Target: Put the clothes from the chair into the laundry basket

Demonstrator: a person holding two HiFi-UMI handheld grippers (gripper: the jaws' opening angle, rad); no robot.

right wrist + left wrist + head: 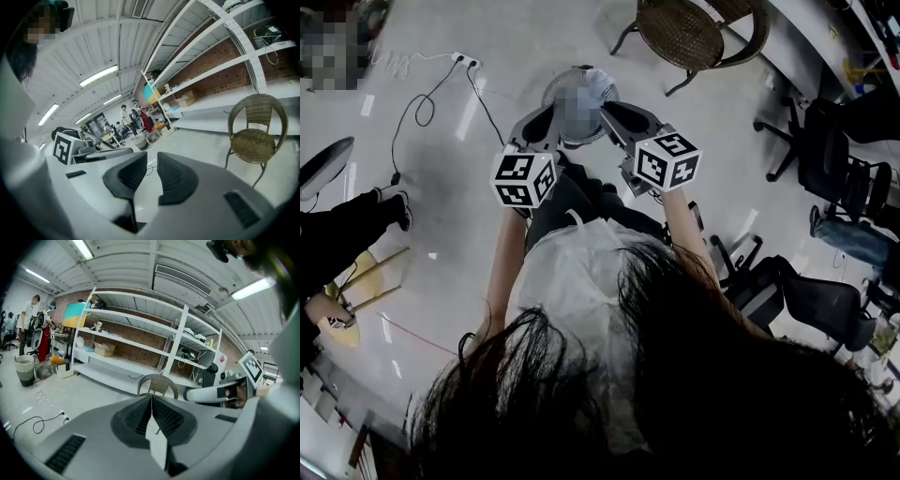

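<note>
Grey ribbed pads meet tip to tip on the left gripper (151,397), which is closed with nothing between its jaws. The right gripper (152,158) beside it has its jaws a narrow slit apart, and only bare floor shows through the gap. In the head view both are held out side by side in front of the person, each with its marker cube (523,178) nearest the body, and neither touches anything. Just past their tips in that view, between the two, a round slatted laundry basket (551,97) stands on the pale floor (487,216); I cannot tell whether clothes lie inside it. The wicker chair (253,140) stands well apart from both grippers. It is ahead and to the right of the right gripper, with its woven seat in plain sight, and straight beyond the left gripper's closed tips, which hide its lower half. Behind the chair a long white shelving rack (140,341) runs along a brick wall. A power strip with a looped black cable (467,62) lies on the floor to the left, and dark office chairs (825,159) stand off to the right.
</note>
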